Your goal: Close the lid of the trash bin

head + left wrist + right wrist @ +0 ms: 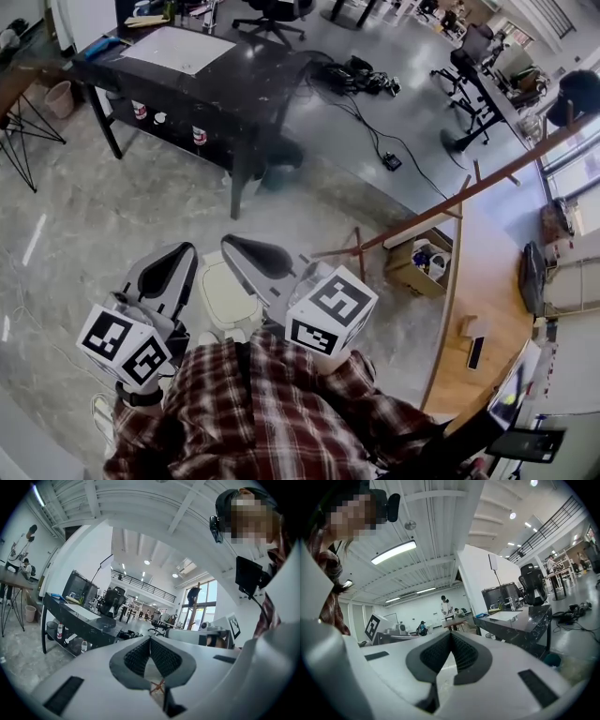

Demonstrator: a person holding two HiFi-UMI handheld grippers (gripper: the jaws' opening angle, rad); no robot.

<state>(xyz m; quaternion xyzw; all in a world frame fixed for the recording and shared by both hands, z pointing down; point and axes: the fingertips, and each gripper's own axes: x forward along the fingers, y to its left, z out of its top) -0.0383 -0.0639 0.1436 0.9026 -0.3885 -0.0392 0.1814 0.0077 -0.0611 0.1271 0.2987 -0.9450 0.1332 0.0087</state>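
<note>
left gripper: jaws pressed together, nothing held. white trash bin stands on the floor below, between the two grippers, touched by neither. lid looks flat, likely down; cannot confirm it is seated. right gripper: jaws together, empty.
</note>
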